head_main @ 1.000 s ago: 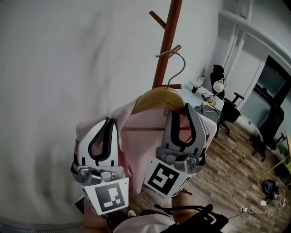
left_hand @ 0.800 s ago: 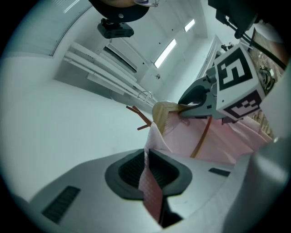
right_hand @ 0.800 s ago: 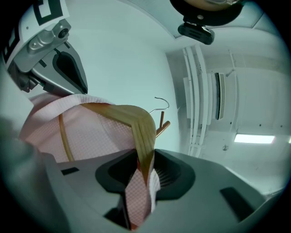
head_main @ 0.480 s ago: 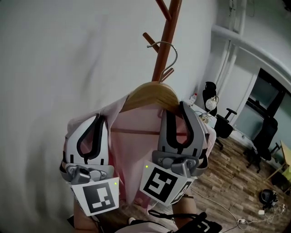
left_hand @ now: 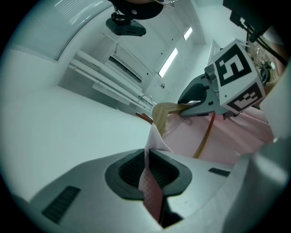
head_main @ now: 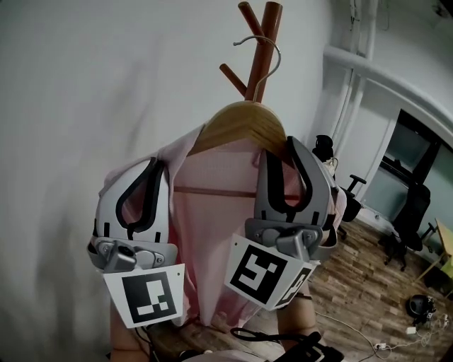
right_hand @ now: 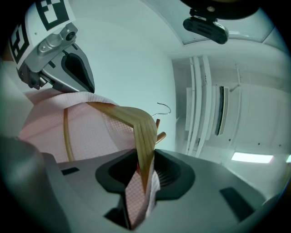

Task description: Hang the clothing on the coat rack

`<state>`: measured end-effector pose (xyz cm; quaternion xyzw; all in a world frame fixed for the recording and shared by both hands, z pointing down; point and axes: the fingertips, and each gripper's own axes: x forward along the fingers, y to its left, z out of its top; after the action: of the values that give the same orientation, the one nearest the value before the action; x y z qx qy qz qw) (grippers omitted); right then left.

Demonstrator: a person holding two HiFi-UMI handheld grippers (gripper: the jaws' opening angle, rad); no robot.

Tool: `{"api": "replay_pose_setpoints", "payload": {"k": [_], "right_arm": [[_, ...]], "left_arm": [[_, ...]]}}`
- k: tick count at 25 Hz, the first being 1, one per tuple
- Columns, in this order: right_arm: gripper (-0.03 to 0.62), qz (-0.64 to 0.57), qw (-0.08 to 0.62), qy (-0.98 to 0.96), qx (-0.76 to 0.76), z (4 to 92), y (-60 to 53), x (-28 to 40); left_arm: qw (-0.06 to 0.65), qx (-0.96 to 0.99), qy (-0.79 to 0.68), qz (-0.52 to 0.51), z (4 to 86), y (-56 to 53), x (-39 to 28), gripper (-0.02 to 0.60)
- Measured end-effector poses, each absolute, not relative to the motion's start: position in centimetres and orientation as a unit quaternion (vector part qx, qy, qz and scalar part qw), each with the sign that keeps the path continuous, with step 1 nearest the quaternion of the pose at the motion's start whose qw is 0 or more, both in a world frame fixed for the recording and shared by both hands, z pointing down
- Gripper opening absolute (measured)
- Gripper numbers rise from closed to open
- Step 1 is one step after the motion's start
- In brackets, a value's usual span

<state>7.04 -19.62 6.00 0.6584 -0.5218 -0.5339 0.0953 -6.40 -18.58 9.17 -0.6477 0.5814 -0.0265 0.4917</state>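
One pink shirt [head_main: 212,240] on one wooden hanger [head_main: 241,121], up beside one coat rack [head_main: 262,49]. Two grippers: left gripper [left_hand: 148,157] pinches shirt fabric, right gripper [right_hand: 143,170] clamps hanger arm plus fabric.

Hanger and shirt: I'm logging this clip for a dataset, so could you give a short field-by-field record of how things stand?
Garment: pink shirt, draped on the wooden hanger
Left gripper: shut on a fold of the shirt's fabric near one shoulder
Right gripper: shut on the hanger's arm, with shirt fabric pinched alongside
Hook: level with the upper pegs of the coat rack; cannot tell whether it sits on a peg
Load: hanger and shirt held up in the air by both grippers
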Motion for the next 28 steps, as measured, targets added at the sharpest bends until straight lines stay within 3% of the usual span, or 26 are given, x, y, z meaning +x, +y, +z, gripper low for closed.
{"api": "replay_pose_setpoints", "payload": {"k": [16, 28], "right_arm": [[0.132, -0.530, 0.100, -0.497, 0.680, 6.9, -20.3, 7.3], [0.132, -0.514, 0.121, -0.485, 0.697, -1.2, -23.2, 7.6]], "left_arm": [[0.522, -0.645, 0.558, 0.017, 9.5, -19.2, -6.5, 0.043], [0.518, -0.662, 0.541, 0.041, 0.7, -22.9, -6.4, 0.043]]}}
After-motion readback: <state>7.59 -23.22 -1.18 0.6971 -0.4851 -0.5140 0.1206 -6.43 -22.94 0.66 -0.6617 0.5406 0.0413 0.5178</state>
